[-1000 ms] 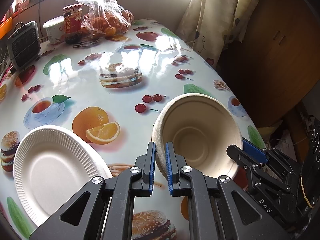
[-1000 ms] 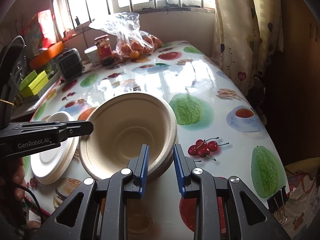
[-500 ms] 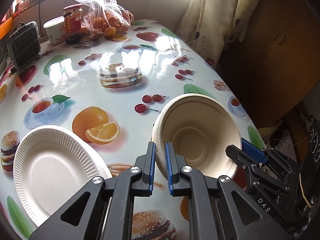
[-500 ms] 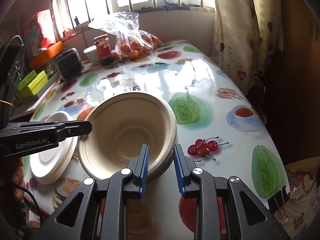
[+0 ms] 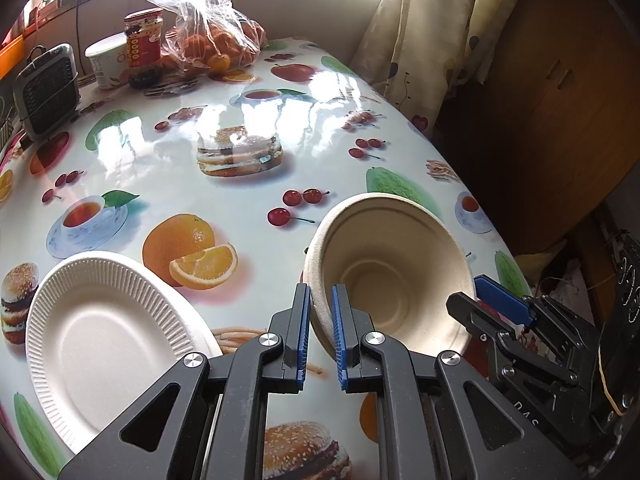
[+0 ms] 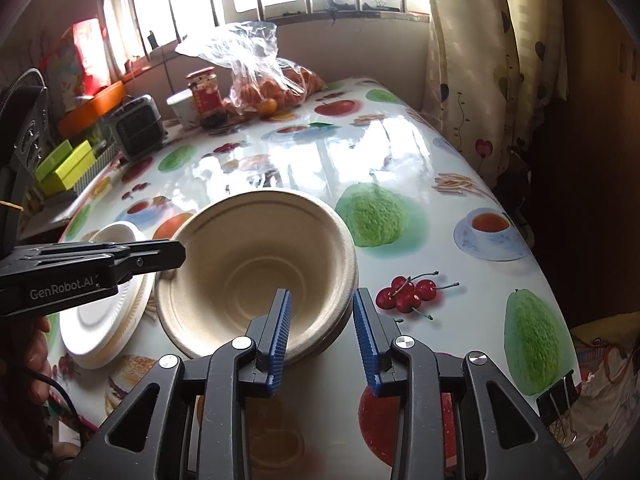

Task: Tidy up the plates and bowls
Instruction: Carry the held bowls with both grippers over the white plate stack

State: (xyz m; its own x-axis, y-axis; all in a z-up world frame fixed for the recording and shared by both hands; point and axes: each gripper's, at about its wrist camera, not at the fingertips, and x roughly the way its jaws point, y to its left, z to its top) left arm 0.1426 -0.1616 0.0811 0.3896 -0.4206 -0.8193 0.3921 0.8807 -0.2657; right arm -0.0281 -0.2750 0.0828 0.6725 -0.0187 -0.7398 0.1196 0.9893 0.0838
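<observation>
The beige bowl [image 5: 392, 280] sits at the near right part of the table [image 5: 248, 92], directly ahead of both grippers. It is tilted, its mouth facing back toward the cameras and its near rim lifted; being round, it has no long axis to report.

The left gripper [image 5: 320, 336] is clamped on the bowl's left rim, one blue pad inside the wall and one outside, the gap between them narrow.

The right gripper [image 6: 322, 334] stands at the bowl's near right rim. Its jaws have just been opening and now stand apart, the rim between them. The left pad [image 6: 280, 332] lies inside the bowl against or just beside the wall; contact cannot be confirmed from this angle. The right pad [image 6: 366, 336] is clear of the outer edge.

The white paper plate [image 5: 108, 328] lies flat to the left of the bowl, just beside it.
</observation>
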